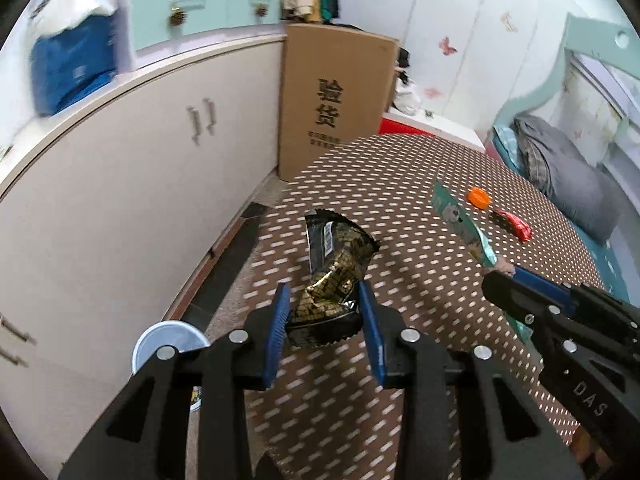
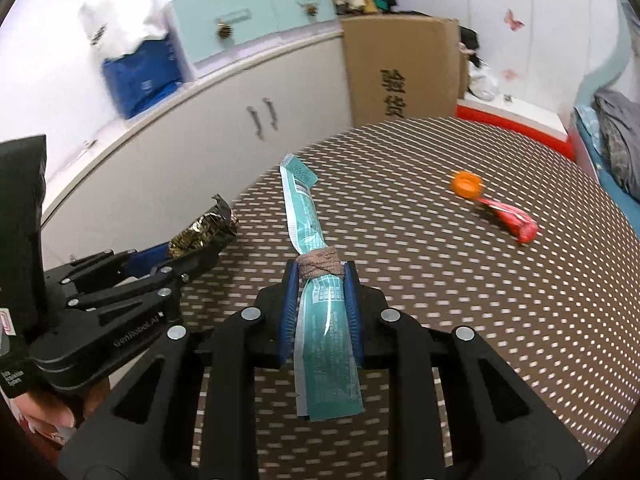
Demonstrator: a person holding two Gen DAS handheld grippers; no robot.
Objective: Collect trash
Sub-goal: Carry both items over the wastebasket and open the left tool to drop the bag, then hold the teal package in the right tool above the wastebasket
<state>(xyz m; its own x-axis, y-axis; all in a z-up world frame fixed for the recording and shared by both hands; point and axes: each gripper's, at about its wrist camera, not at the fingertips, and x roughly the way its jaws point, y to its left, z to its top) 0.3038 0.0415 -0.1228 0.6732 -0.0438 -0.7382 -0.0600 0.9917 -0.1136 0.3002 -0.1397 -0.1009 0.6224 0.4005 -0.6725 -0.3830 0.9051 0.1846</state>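
My left gripper (image 1: 324, 288) is shut on a crumpled black and gold snack wrapper (image 1: 336, 264), held above the left edge of the brown dotted table (image 1: 400, 184). From the right wrist view the same wrapper (image 2: 204, 230) sticks out of the left gripper (image 2: 188, 248). My right gripper (image 2: 322, 270) is shut on a long teal wrapper (image 2: 308, 216) with a brownish band wound around its middle; in the left wrist view that teal wrapper (image 1: 460, 220) angles up from the right gripper (image 1: 502, 274). An orange bottle cap (image 2: 466, 185) and a red wrapper (image 2: 516, 222) lie on the table.
White cabinets (image 1: 140, 184) run along the left. A tall cardboard box (image 1: 336, 100) stands behind the table. A round white-rimmed bin (image 1: 168, 340) sits on the floor below the left gripper. A bed with grey bedding (image 1: 568, 168) is at the right. A person's hand (image 2: 52, 412) holds the left gripper.
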